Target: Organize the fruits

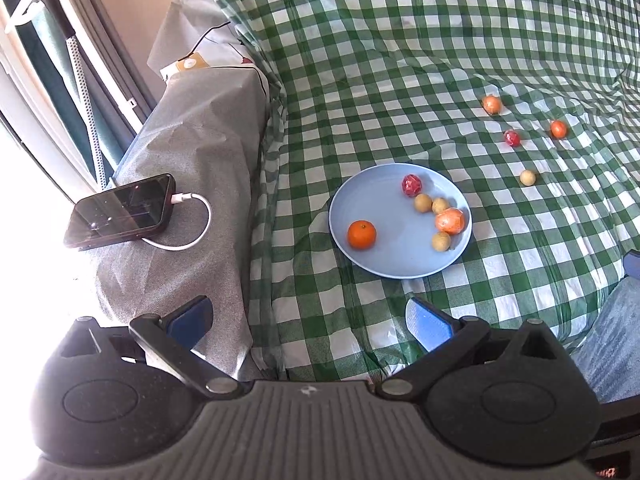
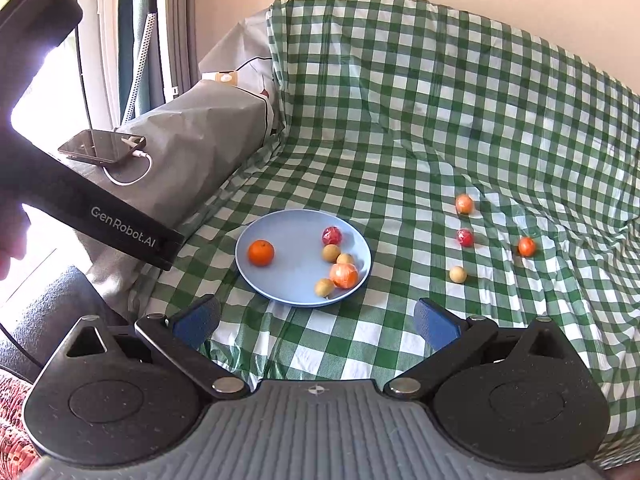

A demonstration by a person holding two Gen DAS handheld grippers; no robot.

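The tan fruit (image 2: 458, 274) is seen at one o'clock of the empty, wide-open right claw (image 2: 316, 320), the nearer one.

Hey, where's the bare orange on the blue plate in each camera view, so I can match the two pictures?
Left wrist view: the bare orange lies lower centre, alone on the left side of the blue plate.
Right wrist view: the bare orange lies left of centre, again on the plate's left side.
Shared landmark: the phone on its white cable, on the grey cover left of the plate.
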